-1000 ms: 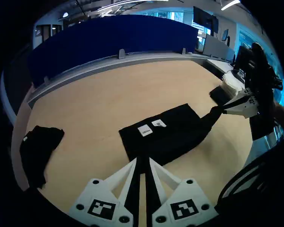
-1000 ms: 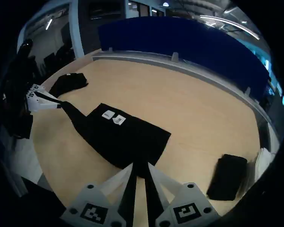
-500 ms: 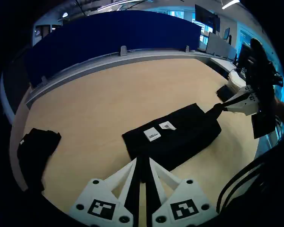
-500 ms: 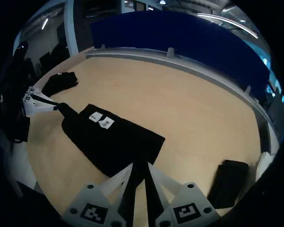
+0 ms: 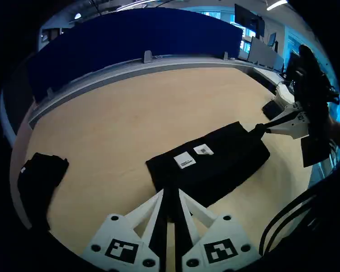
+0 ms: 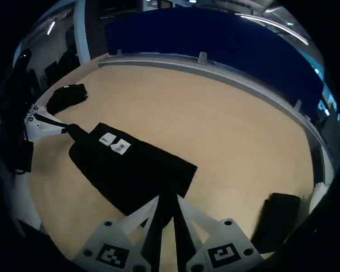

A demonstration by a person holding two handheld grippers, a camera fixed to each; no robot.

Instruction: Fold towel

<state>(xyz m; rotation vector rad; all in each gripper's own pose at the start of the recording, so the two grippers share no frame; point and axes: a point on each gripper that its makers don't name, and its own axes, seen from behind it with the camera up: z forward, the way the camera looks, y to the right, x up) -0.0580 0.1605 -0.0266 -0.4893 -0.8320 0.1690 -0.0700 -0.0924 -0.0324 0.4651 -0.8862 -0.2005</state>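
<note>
The left gripper point(image 5: 171, 199) has its two fingers pressed together on the near corner of the black towel point(image 5: 215, 163), and the right gripper point(image 6: 167, 199) pinches the opposite corner in the same way. In the left gripper view, the right gripper point(image 5: 265, 130) is at the far right end of the cloth. In the right gripper view, the left gripper point(image 6: 63, 130) is at the far left end.

Compared with one second ago, the long thin tail that was stretched toward the far gripper is now much shorter. The cloth looks more compact, and its two white labels point(image 5: 185, 159) have shifted a little.

The long axis of the black towel point(image 6: 129, 167) runs from one gripper to the other, roughly along the front edge of the wooden worktop point(image 5: 124, 122). It lies flat on the front part of the worktop, well apart from the back edge where the blue partition point(image 5: 124, 41) stands.

A folded black cloth point(image 5: 38, 181) lies near the left end of the worktop, and another dark folded cloth point(image 6: 276, 220) lies near the right end.
</note>
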